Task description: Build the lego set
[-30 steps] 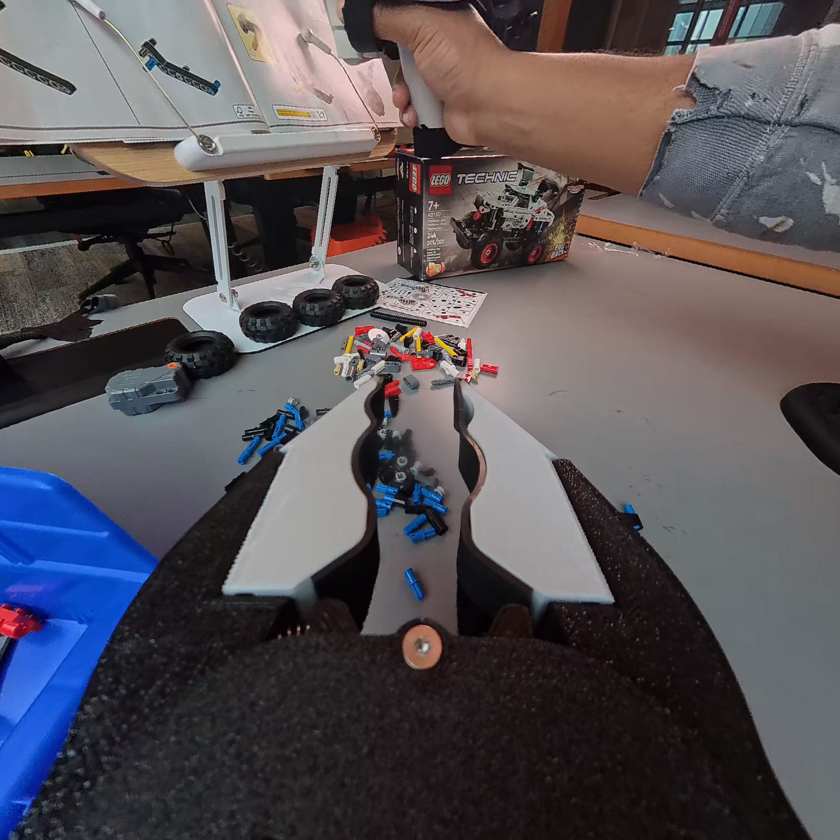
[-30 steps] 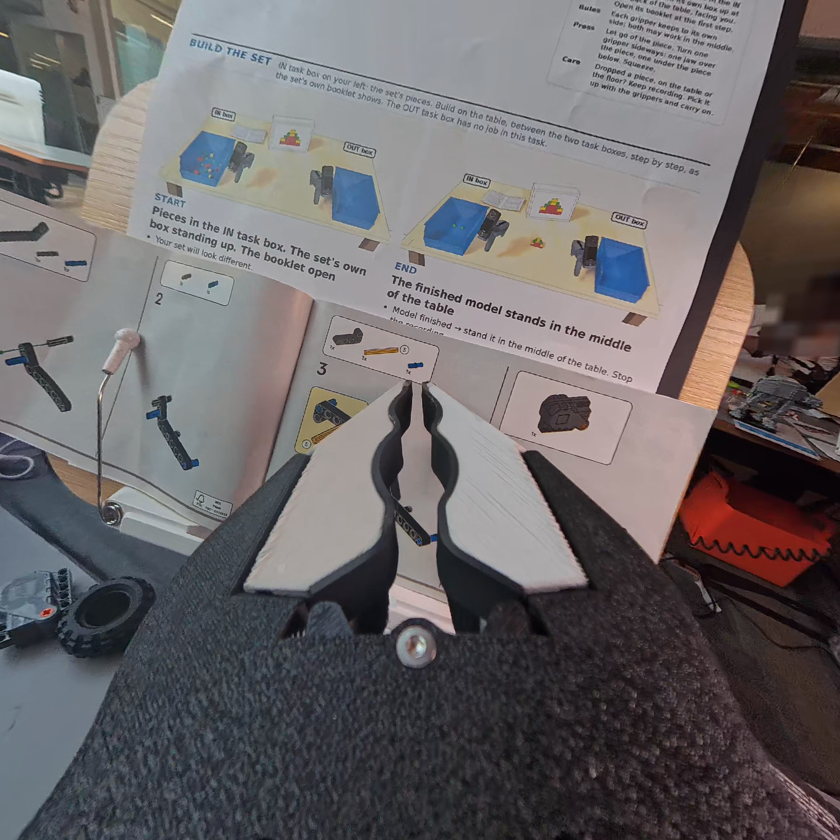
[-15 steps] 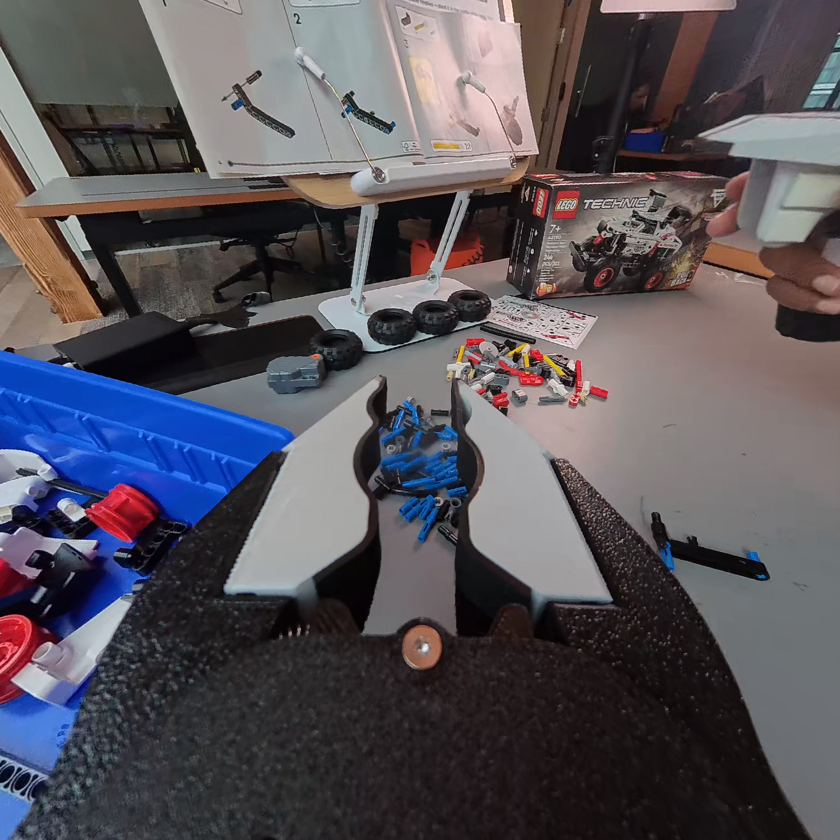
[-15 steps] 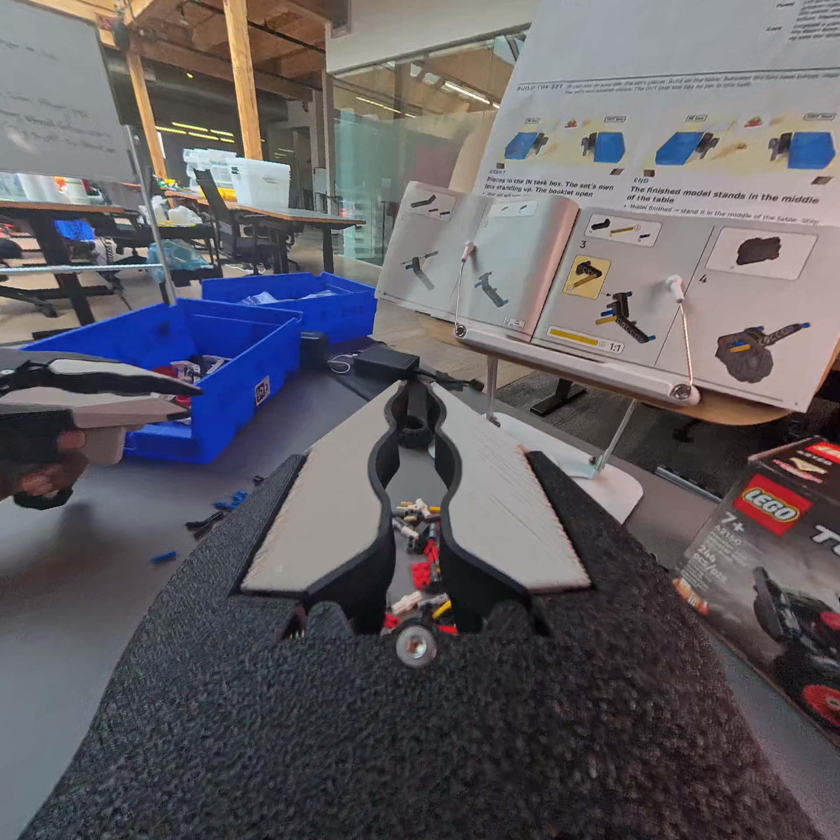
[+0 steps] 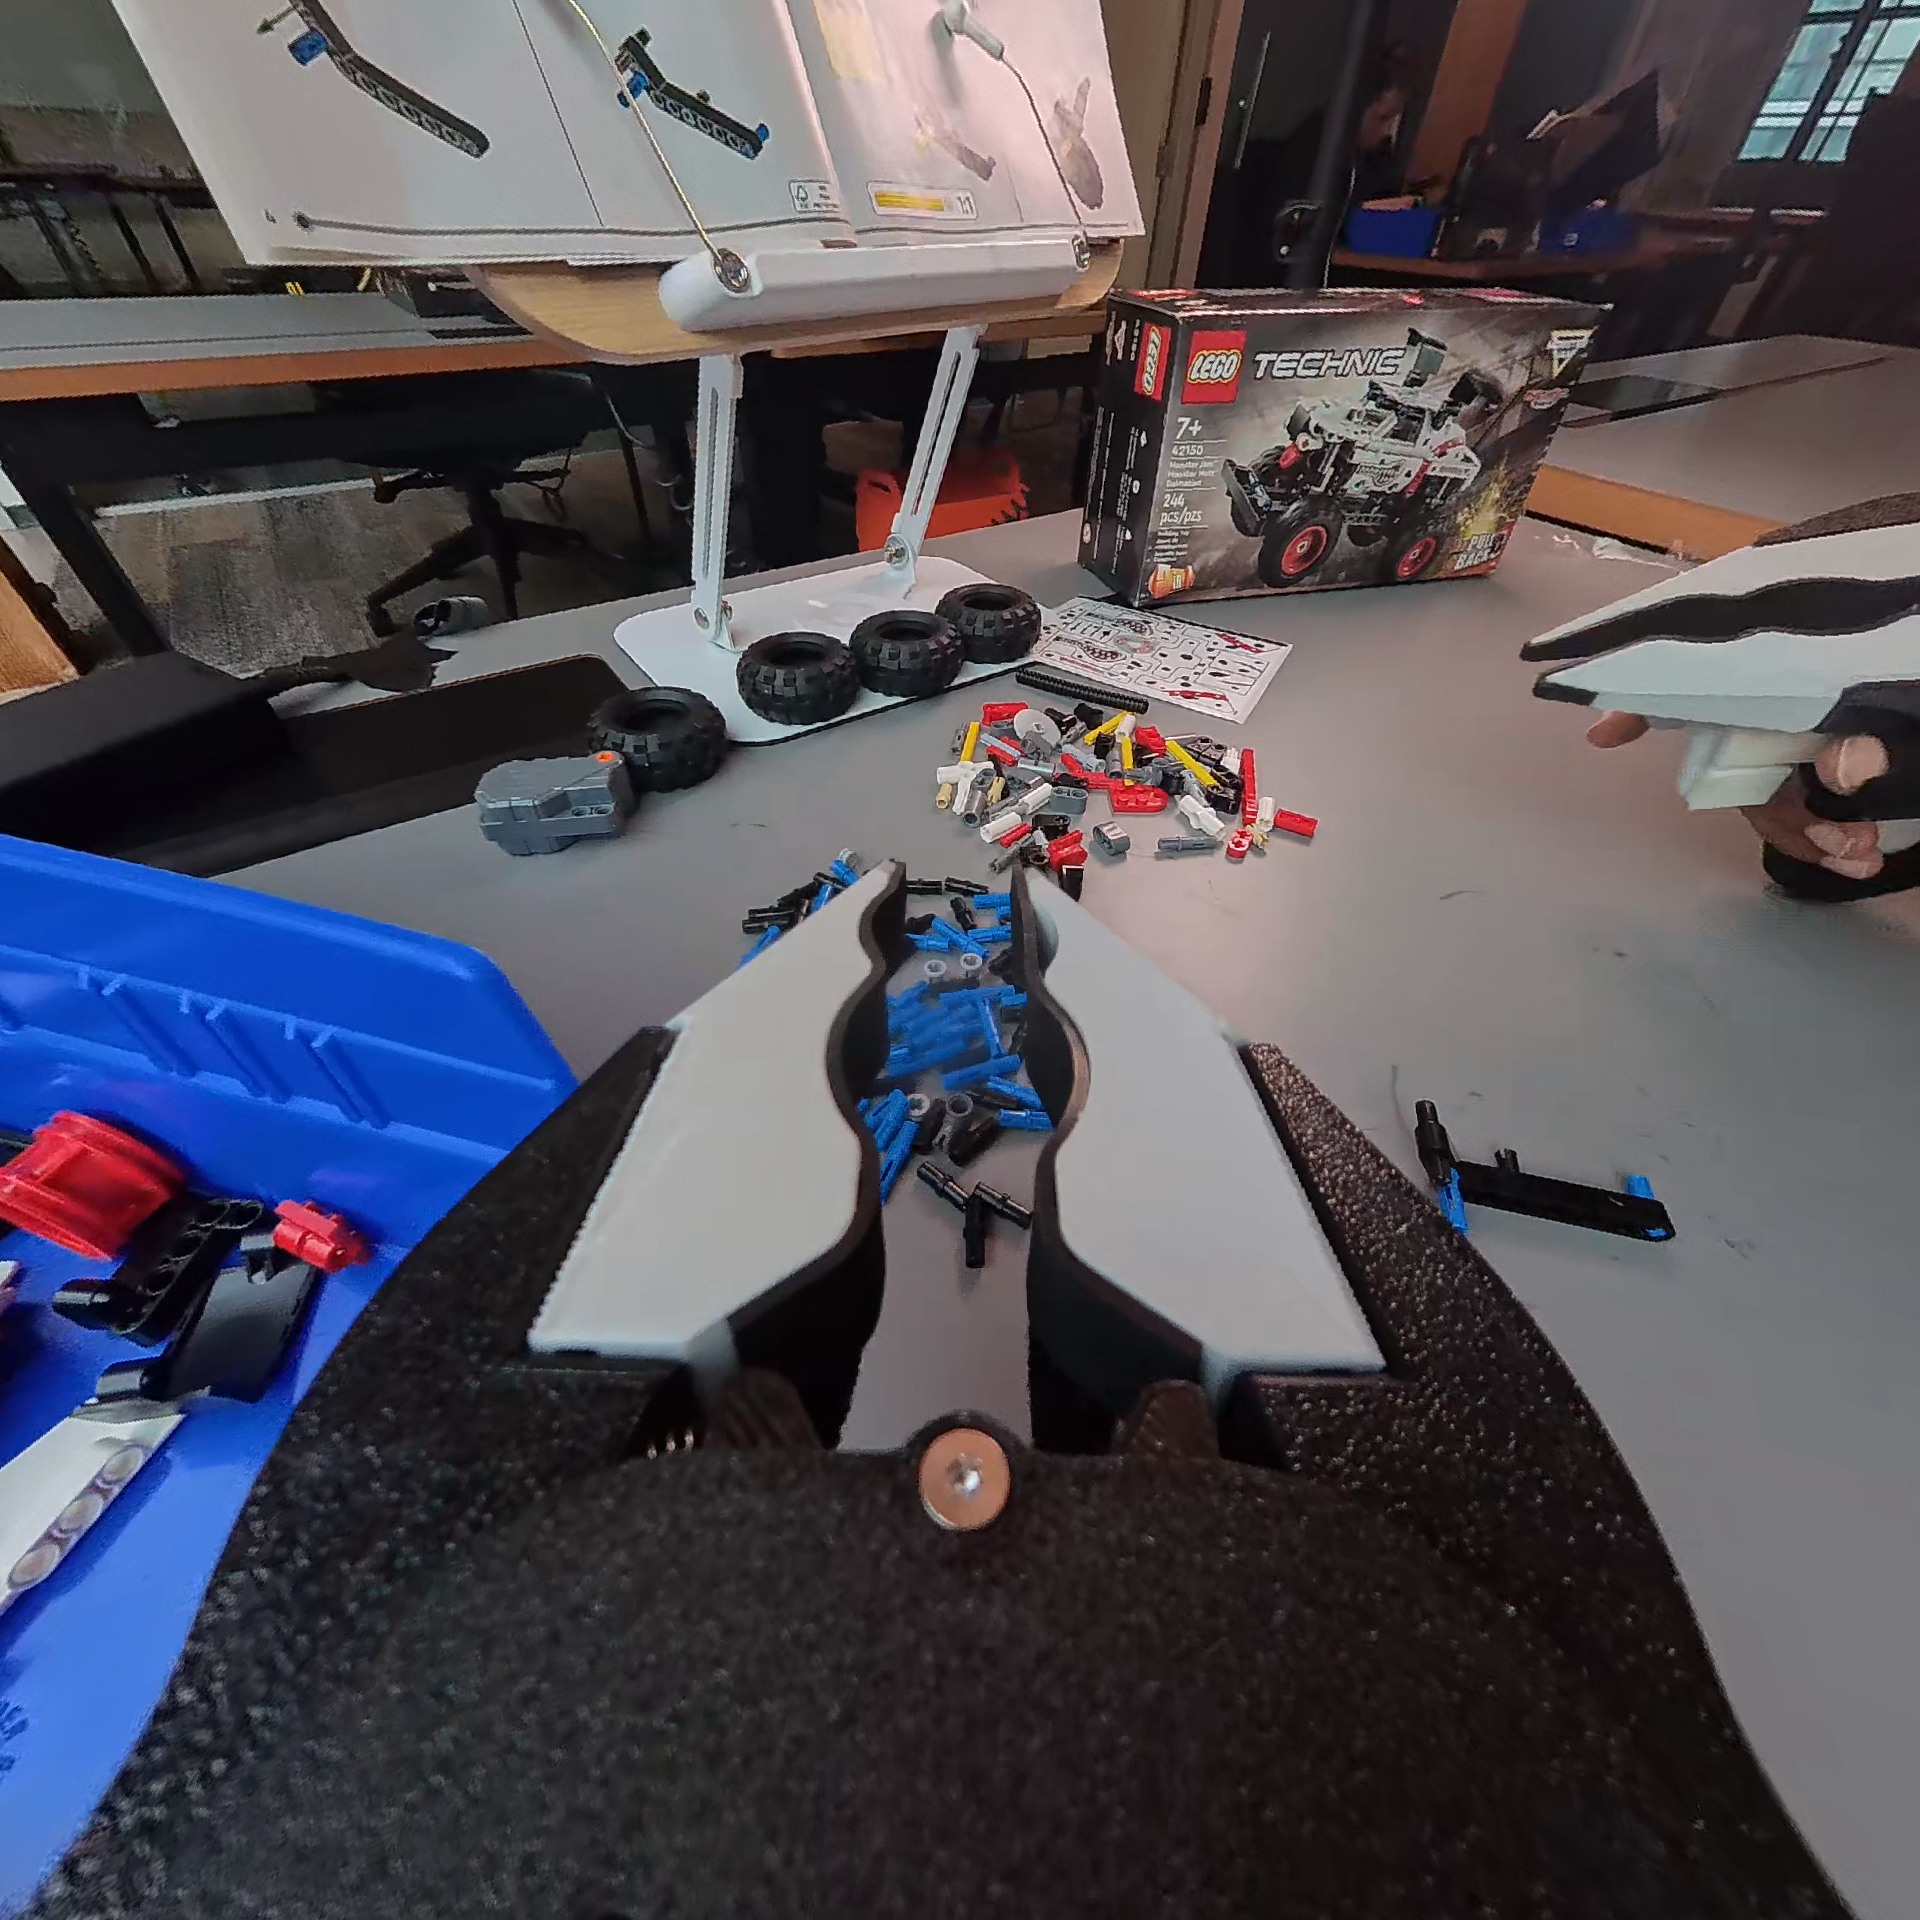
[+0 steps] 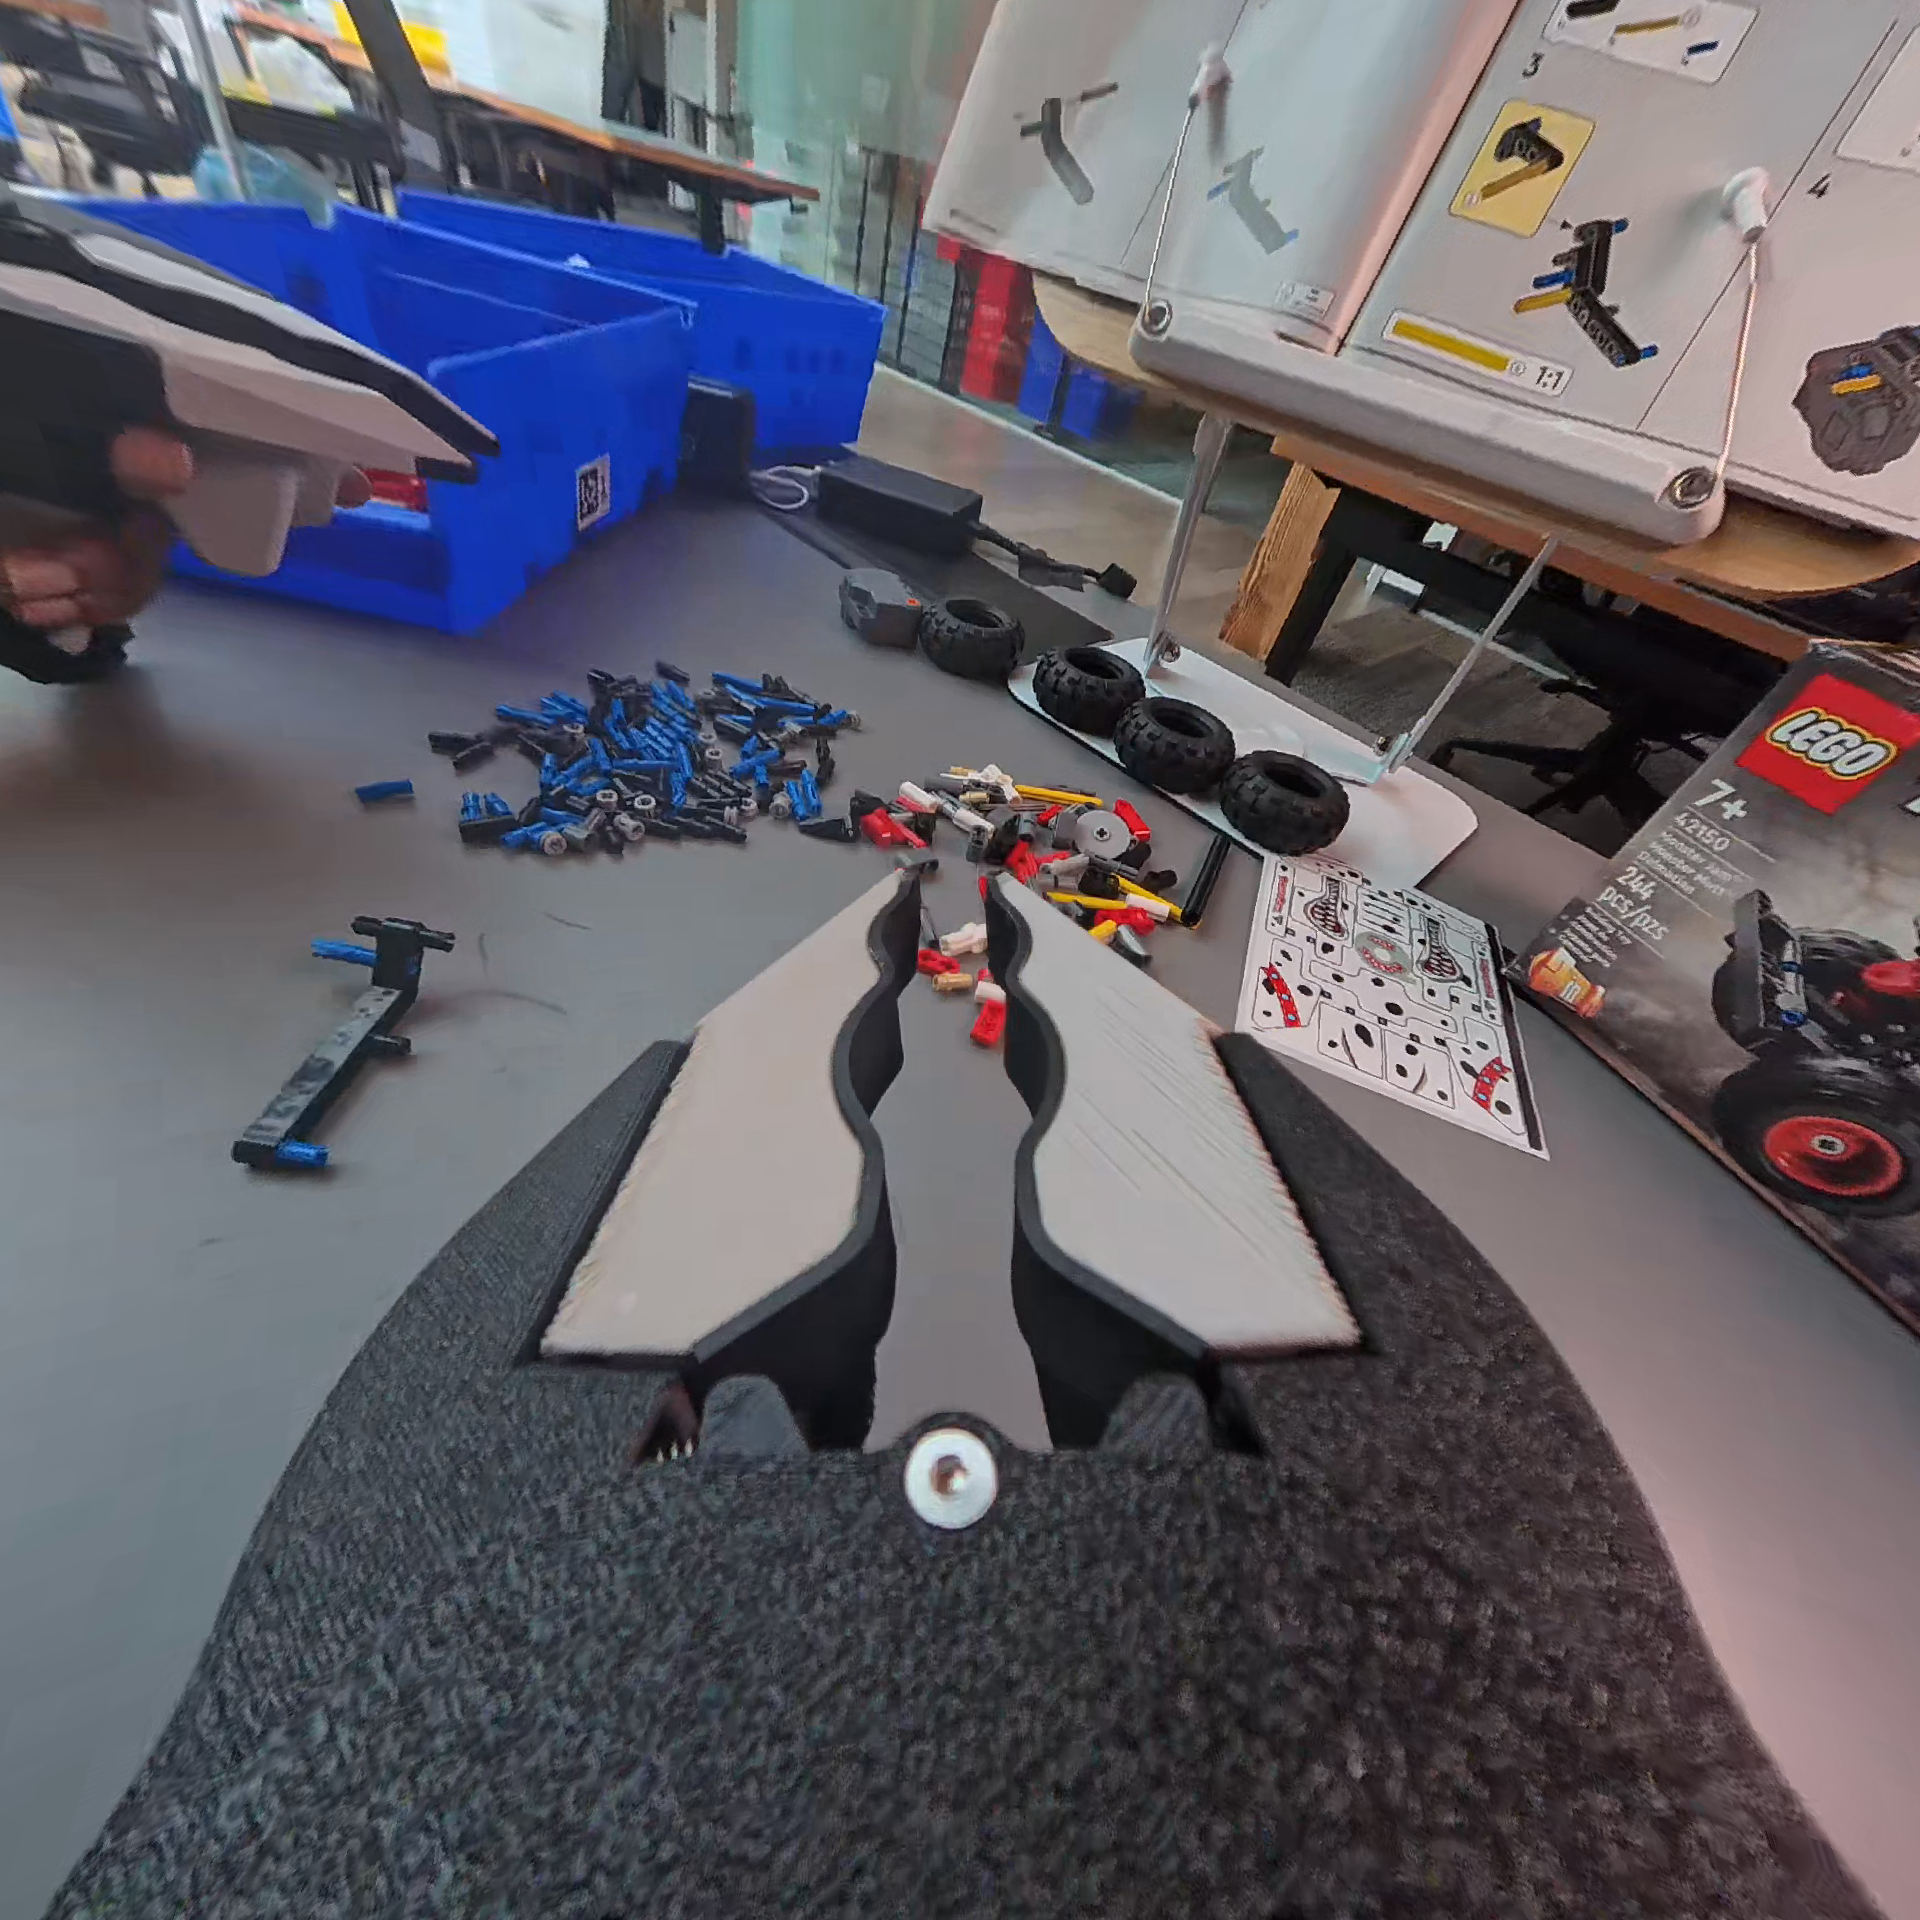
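1. Lego pieces lie loose on the grey desk (image 5: 1558, 987) in the left wrist view. The left tongs (image 5: 958, 883) hover above a pile of blue and black pins (image 5: 956, 1039), jaws a narrow gap apart and holding nothing. Beyond lies a mixed pile of red, yellow, white and grey pieces (image 5: 1117, 779). A small black beam assembly with blue pins (image 5: 1538, 1190) lies apart to the right. A blue bin (image 5: 260, 1029) at left holds red, black and white parts. Four black tyres (image 5: 888, 655) and a grey motor block (image 5: 551, 805) sit near the white stand (image 5: 862, 281) carrying the open instruction booklet (image 5: 623, 114). The set's box (image 5: 1330, 442) stands behind a sticker sheet (image 5: 1164, 655). The right tongs (image 5: 1538, 665) show at the right edge.

2. In the right wrist view, the right tongs (image 6: 951, 883) point at the mixed pile (image 6: 1039, 831), jaws narrowly parted and empty. The pin pile (image 6: 644, 764) lies left of it, the beam assembly (image 6: 343, 1039) nearer. The left tongs (image 6: 483, 457) show at left, before the blue bin (image 6: 540, 416).
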Demonstrator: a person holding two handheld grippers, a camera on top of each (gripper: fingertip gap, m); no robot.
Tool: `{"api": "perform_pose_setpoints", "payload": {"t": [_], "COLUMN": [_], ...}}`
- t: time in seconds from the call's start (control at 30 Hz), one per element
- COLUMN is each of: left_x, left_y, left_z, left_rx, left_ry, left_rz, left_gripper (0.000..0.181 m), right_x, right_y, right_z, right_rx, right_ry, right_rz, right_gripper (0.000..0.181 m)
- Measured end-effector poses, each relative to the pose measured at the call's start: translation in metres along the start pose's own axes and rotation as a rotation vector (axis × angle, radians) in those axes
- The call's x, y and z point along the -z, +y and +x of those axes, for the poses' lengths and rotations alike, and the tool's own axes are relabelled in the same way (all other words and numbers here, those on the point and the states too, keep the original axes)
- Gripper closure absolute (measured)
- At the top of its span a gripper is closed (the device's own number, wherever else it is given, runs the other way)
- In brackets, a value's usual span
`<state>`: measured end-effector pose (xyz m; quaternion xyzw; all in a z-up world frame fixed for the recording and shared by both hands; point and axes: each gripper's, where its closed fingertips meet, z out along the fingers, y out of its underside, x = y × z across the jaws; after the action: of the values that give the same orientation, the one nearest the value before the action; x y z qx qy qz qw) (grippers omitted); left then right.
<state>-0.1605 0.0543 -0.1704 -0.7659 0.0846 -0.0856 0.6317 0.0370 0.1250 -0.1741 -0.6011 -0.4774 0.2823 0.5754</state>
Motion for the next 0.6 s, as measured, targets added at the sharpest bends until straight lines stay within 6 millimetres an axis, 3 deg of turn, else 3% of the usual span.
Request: {"api": "perform_pose_setpoints", "payload": {"t": [0.17,0.47,0.6], "left_x": [-0.007,-0.008,-0.008], "left_y": [0.009,0.013,0.014], "left_z": [0.006,0.016,0.016], "left_rx": [0.0,-0.043,-0.031], "left_ry": [0.029,0.053,0.066], "left_rz": [-0.04,-0.061,-0.067], "left_gripper": [0.157,0.155,0.155], "right_x": [-0.03,-0.121,-0.137], "right_y": [0.028,0.061,0.069], "right_z": [0.025,0.079,0.077], "right_rx": [0.043,0.128,0.246], "right_ry": [-0.088,-0.247,-0.427], "right_rz": [-0.21,-0.475,-0.559], "right_gripper": [0.17,0.173,0.175]}}
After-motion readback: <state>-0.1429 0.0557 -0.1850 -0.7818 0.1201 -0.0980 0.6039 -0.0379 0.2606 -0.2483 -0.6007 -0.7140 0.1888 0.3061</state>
